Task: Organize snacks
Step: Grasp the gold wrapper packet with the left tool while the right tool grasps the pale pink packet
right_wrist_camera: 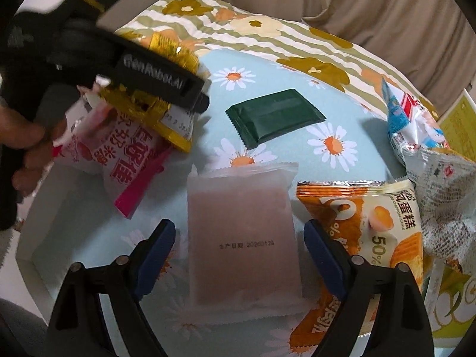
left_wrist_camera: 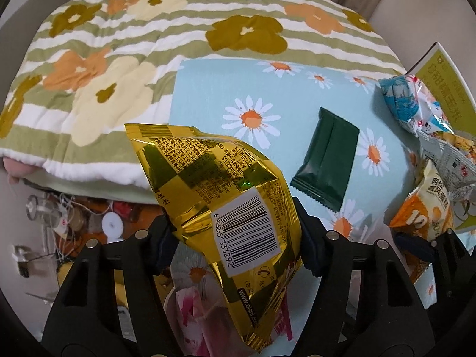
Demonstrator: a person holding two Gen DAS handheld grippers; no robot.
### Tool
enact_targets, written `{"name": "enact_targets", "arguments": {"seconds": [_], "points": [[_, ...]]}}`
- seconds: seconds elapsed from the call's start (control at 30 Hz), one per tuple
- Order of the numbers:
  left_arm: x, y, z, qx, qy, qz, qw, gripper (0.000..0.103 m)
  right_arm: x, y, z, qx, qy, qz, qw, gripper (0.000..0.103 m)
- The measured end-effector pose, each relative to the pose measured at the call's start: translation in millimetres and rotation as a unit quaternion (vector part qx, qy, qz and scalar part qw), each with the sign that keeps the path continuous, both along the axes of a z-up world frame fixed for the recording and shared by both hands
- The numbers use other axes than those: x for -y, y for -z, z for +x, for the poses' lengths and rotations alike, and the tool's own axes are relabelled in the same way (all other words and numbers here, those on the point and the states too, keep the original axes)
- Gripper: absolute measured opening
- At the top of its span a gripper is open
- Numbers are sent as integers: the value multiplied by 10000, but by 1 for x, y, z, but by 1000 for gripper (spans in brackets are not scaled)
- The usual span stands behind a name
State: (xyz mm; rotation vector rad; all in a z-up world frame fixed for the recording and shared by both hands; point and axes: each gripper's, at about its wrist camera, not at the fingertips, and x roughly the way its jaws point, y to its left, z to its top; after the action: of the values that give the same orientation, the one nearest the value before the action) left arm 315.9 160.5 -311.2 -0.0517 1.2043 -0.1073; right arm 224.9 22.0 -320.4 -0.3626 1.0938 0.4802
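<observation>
Gripping a gold snack bag, left gripper fingers over white box, right gripper fingers spread.

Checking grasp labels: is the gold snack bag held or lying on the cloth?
Held. The left gripper is shut on the gold snack bag, its fingers pressing both sides; the right wrist view shows it lifted above the daisy cloth.

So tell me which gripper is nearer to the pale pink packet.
Right. The right gripper is open with its fingers on either side of the pale pink packet; the left gripper is off to the left, shut on the gold bag.
</observation>
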Motion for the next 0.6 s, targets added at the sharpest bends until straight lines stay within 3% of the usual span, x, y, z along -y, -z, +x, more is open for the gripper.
{"name": "enact_targets", "arguments": {"seconds": [0.43, 0.6], "points": [[0, -22, -15, 164, 13, -90, 9998, 64, -3, 9, 11, -132, -77, 72, 9999, 83], [0, -22, -20, 180, -2, -125, 9998, 64, -2, 7, 10, -147, -70, 200, 9997, 62]]}}
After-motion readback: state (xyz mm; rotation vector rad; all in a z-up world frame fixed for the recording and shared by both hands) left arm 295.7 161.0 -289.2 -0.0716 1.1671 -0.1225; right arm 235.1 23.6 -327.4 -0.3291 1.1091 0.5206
